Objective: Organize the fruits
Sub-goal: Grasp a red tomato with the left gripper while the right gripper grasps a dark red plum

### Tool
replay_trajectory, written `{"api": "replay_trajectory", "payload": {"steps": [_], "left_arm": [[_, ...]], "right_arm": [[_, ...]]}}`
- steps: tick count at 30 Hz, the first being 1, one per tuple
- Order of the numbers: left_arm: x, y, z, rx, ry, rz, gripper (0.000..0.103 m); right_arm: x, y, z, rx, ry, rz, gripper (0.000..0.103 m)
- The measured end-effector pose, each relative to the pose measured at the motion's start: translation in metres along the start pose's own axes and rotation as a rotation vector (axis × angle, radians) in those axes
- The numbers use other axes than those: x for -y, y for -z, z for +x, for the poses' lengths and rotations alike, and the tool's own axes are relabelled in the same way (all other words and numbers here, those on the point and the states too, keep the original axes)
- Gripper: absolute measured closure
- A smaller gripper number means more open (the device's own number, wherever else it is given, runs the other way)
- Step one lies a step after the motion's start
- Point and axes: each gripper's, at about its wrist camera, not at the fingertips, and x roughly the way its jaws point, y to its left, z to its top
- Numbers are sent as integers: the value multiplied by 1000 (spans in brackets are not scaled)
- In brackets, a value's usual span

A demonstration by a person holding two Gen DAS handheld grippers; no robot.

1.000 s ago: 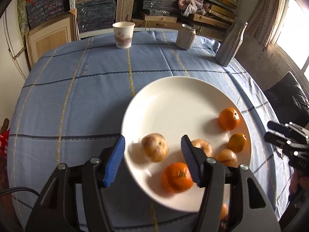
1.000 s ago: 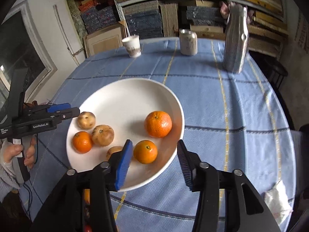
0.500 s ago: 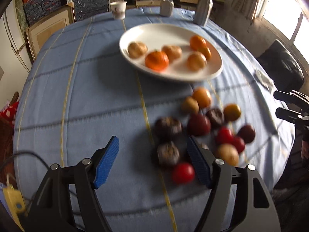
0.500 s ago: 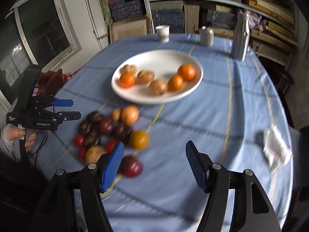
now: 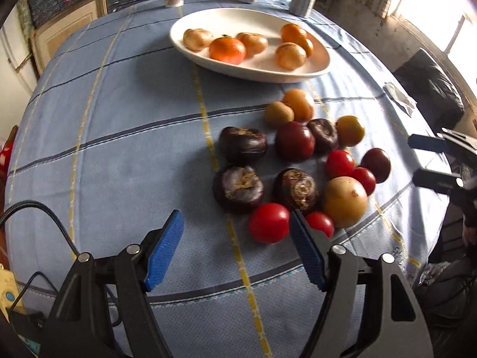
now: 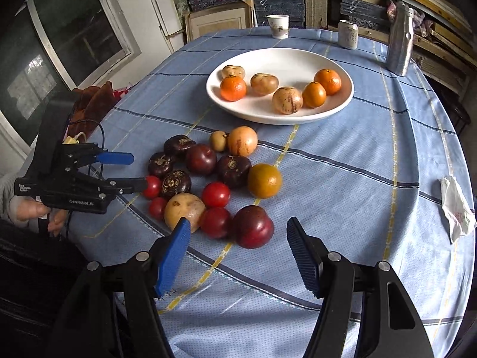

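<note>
Fruit lies in two groups on the blue checked tablecloth (image 6: 342, 179): a loose pile (image 6: 214, 179) near the table's near edge, and six pieces already on the white plate (image 6: 342, 101) toward the far edge.

The pile mixes kinds that probably call for different handling. The small red tomatoes (image 5: 268, 222) look smooth and thin-skinned, likely slippery and easy to bruise, so a light squeeze across the widest part seems best. The dark wrinkled fruits (image 5: 238, 188) appear firmer with rough tops that should grip well. The dark red plum (image 6: 252, 226) and the pale round fruit (image 6: 184, 210) are rounder and would roll if nudged; taking them across the middle, pads level, looks safest. All seem light.

The left gripper (image 5: 235, 253) hangs low over the near edge with its jaws wide apart and nothing between them, the nearest tomato just beyond its right pad. The right gripper (image 6: 238, 256) is likewise spread and empty, the plum just ahead of it.

The cloth is soft and slightly creased, so fruit should not slide far. A paper cup (image 6: 278, 25), a can (image 6: 347, 34) and a silver bottle (image 6: 399, 47) stand along the far edge, a crumpled tissue (image 6: 456, 205) near the right edge. Stacked shelves and windows surround the table.
</note>
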Motion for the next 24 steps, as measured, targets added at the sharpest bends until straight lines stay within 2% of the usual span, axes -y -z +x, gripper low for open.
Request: {"api": "replay_trajectory", "payload": {"steps": [2,4,7,14,15,17,18,24], "left_arm": [[5,0,4,-11,20,24,36],[9,1,10,-29,38,38,47],[8,2,16,-47,64,27,55],[4,3,19,-28,77,4,55],[4,3,19,-24,77,4,56],[3,5,18,-20,88,5,70],[3,6,17,-17,90,10,73],[-7,13,8,-7,52,-25,73]], "right_arm": [[3,0,0,-4,5,9,36],[5,1,0,-5,7,14,36],[7,3,0,-8,7,22,36],[10,5,2,-18,-4,41,36],[10,4,4,-24,-8,43,36],[10,4,7,-34,-16,50,36],[11,4,10,-41,-20,56,36],[12,2,19,-61,-34,75,36]]}}
